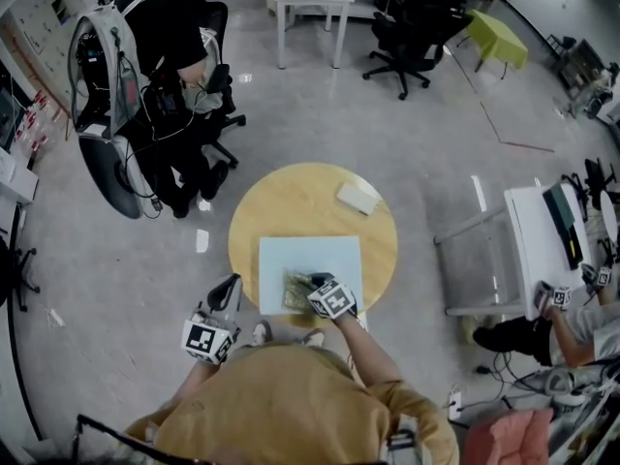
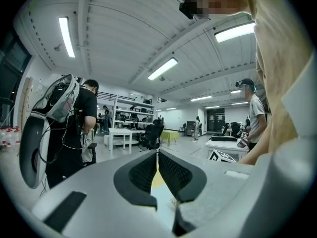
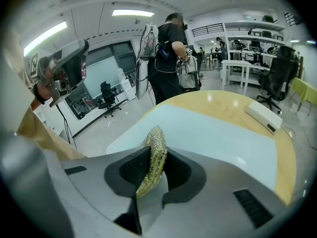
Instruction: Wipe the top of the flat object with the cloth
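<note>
Cloth, a yellowish glittery one, is pinched between the jaws of the right hand-held gripper. From the head view it sits over the near part of the pale blue flat board, which lies on the round wooden worktop. Left hand-held gripper has its jaws pressed together on nothing and hangs off the worktop's near-left edge, apart from the board, and there's also a small white box toward the worktop's far right, not touching the board.
</note>
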A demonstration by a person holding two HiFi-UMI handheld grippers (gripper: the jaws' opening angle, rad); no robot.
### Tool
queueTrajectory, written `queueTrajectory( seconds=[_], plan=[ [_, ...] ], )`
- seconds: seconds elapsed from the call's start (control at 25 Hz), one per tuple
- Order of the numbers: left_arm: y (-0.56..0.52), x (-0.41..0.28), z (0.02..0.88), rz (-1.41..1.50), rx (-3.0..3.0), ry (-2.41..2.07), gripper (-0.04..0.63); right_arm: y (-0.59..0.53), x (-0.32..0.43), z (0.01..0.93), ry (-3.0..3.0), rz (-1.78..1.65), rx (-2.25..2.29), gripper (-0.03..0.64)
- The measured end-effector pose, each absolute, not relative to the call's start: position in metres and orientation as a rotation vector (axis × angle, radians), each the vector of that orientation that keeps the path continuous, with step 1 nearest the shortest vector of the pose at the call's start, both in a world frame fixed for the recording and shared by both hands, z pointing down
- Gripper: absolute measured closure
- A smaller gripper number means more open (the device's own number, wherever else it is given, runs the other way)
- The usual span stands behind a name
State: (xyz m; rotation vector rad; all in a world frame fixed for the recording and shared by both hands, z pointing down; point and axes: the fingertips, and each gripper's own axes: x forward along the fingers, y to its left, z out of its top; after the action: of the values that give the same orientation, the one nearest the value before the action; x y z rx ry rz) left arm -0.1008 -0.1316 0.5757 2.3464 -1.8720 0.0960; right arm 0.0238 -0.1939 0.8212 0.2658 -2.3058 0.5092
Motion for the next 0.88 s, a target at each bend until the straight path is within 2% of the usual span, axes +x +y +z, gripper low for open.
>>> queueTrajectory(
  seconds=[0.88],
  plan=[
    [-0.178, -0.021, 0.58, 0.072, 2.452, -1.744, 0.581, -0.249, 0.188, 0.818, -2.208, 0.507, 0.482, 0.548]
  ],
)
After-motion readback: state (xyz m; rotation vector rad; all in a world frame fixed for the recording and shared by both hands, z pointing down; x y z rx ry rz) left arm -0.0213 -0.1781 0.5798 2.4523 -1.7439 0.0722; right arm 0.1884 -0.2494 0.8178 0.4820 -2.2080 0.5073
